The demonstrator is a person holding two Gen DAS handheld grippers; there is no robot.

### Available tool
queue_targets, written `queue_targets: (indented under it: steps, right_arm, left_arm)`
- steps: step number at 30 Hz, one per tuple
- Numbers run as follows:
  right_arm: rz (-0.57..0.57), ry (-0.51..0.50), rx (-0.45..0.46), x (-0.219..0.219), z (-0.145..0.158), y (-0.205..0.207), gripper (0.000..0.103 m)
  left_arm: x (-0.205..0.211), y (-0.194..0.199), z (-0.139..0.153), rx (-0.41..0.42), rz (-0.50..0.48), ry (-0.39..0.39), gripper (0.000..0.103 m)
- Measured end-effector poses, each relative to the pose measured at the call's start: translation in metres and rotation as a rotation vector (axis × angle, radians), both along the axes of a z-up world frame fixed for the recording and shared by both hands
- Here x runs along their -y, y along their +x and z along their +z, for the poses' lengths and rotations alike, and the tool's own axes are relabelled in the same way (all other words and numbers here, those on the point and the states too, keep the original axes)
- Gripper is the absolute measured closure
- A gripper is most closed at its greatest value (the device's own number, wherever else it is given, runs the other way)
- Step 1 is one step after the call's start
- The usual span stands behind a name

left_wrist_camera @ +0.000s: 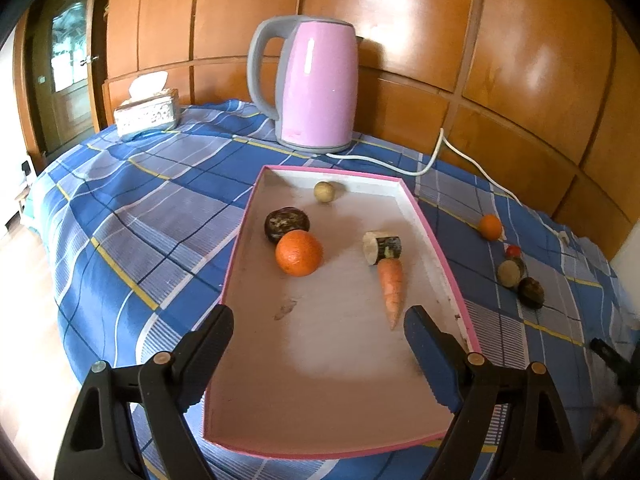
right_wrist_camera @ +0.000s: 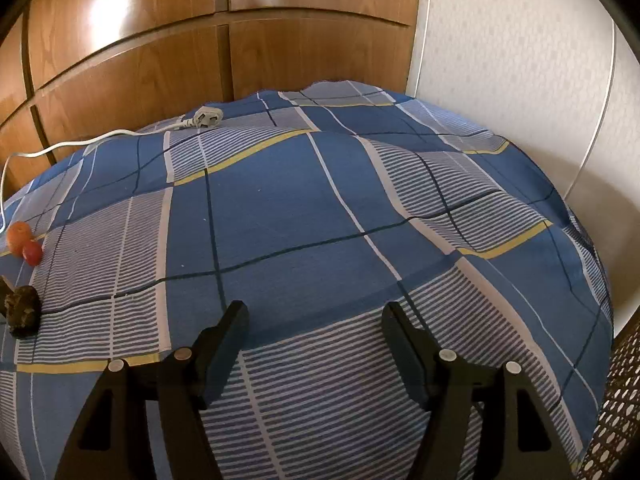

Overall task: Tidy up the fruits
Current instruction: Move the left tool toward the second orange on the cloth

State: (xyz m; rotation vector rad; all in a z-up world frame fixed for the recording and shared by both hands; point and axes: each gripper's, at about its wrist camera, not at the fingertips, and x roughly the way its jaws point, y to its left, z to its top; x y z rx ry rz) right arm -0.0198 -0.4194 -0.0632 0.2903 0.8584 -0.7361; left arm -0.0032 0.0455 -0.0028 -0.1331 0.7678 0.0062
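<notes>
A pink-rimmed white tray (left_wrist_camera: 432,236) lies on the blue checked cloth. In it are an orange (left_wrist_camera: 299,253), a dark round fruit (left_wrist_camera: 286,223), a small pale ball-like fruit (left_wrist_camera: 323,191), a cut wooden-looking chunk (left_wrist_camera: 382,247) and a carrot (left_wrist_camera: 391,292). My left gripper (left_wrist_camera: 319,318) hovers open over the tray's near half, holding nothing. Right of the tray on the cloth sit a small orange (left_wrist_camera: 490,227), a red fruit (left_wrist_camera: 512,251), a pale fruit (left_wrist_camera: 509,273) and a dark fruit (left_wrist_camera: 531,292). My right gripper (right_wrist_camera: 315,314) is open over bare cloth; the small orange (right_wrist_camera: 19,236), red fruit (right_wrist_camera: 32,252) and dark fruit (right_wrist_camera: 23,311) lie far to its left.
A pink kettle (left_wrist_camera: 316,84) stands behind the tray, its white cord (left_wrist_camera: 424,168) trailing right to a plug (right_wrist_camera: 206,120). A tissue box (left_wrist_camera: 146,110) sits at the back left. Wooden panels back the table; a white wall (right_wrist_camera: 520,80) and a woven mesh (right_wrist_camera: 616,420) lie right.
</notes>
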Motion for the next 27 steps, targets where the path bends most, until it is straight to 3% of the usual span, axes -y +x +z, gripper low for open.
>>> queue_targets:
  steps: [14, 27]
  right_arm:
    - [0.001, -0.002, 0.001, 0.000, 0.000, 0.001, 0.032]
    - [0.000, 0.003, 0.010, 0.001, 0.000, 0.002, 0.031]
  left_arm:
    - [0.032, 0.012, 0.019, 0.015, -0.104, 0.008, 0.015]
    - [0.093, 0.035, 0.031, -0.030, -0.291, -0.016, 0.017]
